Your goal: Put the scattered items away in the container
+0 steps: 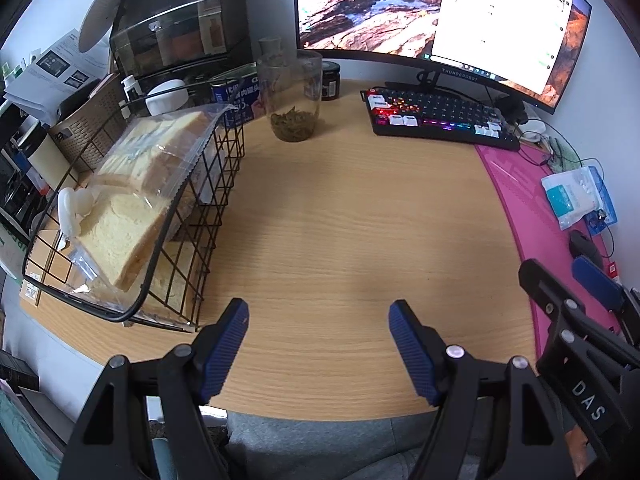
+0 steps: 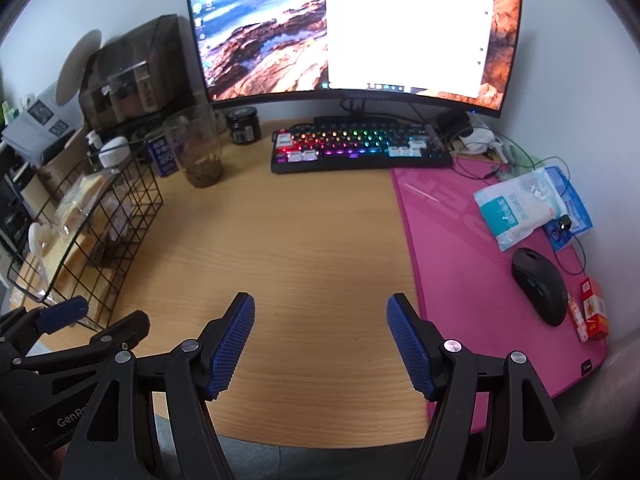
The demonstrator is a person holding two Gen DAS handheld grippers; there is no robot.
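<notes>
Wire basket at surface's left already holds bagged bread. Left gripper and right gripper hover over bare wood, jaws spread, empty. Looks near done; next pickup, maybe tissue pack.

I am reading "THUNDEROBOT" on the lower edge of the monitor. White letters "DAS" are showing on the black arm of my right gripper, and "GenRo", cut off, on my left gripper. The blue can is carrying print too blurred to read.
</notes>
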